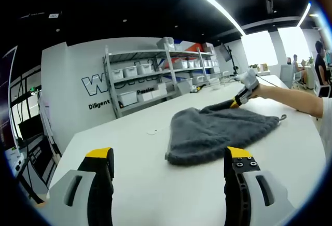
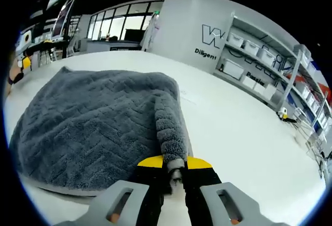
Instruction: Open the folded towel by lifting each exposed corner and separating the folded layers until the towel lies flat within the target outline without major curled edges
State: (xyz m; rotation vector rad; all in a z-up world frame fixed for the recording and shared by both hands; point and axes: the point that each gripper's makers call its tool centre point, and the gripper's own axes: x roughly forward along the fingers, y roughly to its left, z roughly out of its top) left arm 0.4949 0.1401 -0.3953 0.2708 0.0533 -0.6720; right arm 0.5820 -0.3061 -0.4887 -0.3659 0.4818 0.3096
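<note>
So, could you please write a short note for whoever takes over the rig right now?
Left gripper: open, above the table, short of the towel.
Right gripper: shut on a bunched towel edge, seen in the left gripper view at the towel's far side.
Towel: grey, still folded and rumpled on the white table.
Done: one edge gripped.
Left: lift the corners, separate the layers, lay it flat. No target outline is discernible.

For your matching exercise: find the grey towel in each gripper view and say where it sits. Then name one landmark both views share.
Left gripper view: grey towel lies right of centre on the white table, beyond the open jaws; the right gripper grips its far edge.
Right gripper view: towel spreads across left and centre, its rolled edge pinched in the jaws.
Shared landmark: the metal shelving.
</note>
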